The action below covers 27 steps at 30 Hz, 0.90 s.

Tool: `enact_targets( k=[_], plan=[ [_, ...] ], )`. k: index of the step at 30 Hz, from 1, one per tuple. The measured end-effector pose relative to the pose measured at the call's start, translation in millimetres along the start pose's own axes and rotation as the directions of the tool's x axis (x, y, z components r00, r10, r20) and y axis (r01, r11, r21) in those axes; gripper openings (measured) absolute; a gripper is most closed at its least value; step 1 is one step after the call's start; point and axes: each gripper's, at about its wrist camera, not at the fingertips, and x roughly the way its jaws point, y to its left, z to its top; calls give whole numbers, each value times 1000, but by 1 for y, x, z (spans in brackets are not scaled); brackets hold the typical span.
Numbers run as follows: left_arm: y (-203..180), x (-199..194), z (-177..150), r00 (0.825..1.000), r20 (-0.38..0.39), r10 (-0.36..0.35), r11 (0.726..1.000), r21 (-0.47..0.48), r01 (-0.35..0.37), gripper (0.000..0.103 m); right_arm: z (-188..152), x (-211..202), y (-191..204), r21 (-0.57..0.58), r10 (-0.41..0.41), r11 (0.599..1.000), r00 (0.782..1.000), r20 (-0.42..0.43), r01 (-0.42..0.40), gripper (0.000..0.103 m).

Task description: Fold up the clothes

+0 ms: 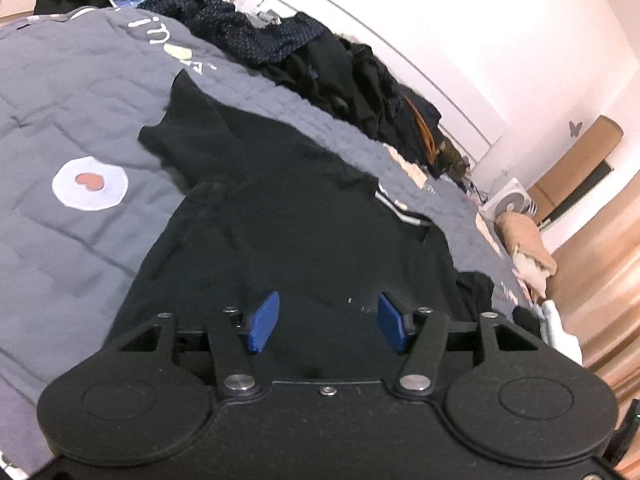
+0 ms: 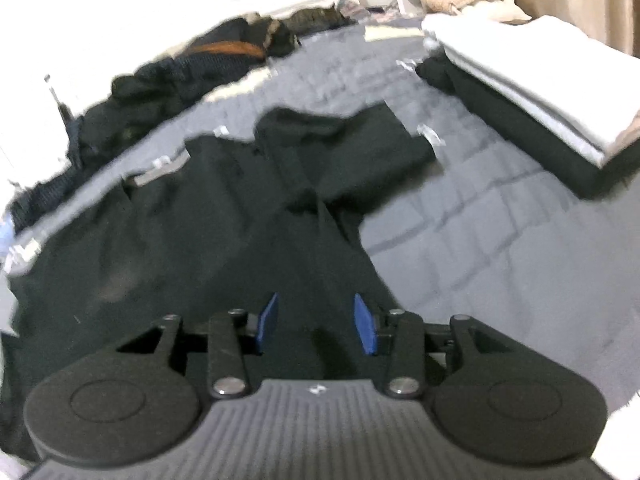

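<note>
While the black shirt (image 1: 288, 216) lies on the quilt (image 1: 80, 120), both the left gripper (image 1: 326, 322) and right gripper (image 2: 316, 324) gape empty.

White wall (image 1: 500, 40), wood floor (image 1: 600, 280), grey quilted bed (image 1: 72, 92).

shirt (image 1: 304, 216): matt black cloth | bedspread (image 1: 80, 100): grey quilted cloth

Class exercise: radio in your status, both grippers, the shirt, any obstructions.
Left gripper open, empty, over black shirt. Right gripper open, empty. Shirt flat on grey quilt, unfolded. Folded stack clear of it.
</note>
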Motion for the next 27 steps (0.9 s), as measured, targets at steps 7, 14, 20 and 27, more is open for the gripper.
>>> enact_targets(
  k=[7, 14, 20, 27],
  plan=[
    [5, 11, 21, 997, 78, 13, 996, -94, -6, 61, 27, 10, 23, 15, 160, 987, 987, 34, -160, 44],
    [24, 25, 54, 987, 155, 46, 988, -154, -22, 63, 49, 36, 69, -113, 223, 969, 975, 19, -219, 46],
    [64, 38, 76, 976, 183, 115, 960, -275, -61, 63, 51, 55, 105, -199, 300, 934, 954, -9, -296, 47],
    [90, 51, 91, 969, 176, 176, 947, -297, -119, 63, 40, 67, 145, -245, 414, 874, 907, -75, -419, 48]
  ],
)
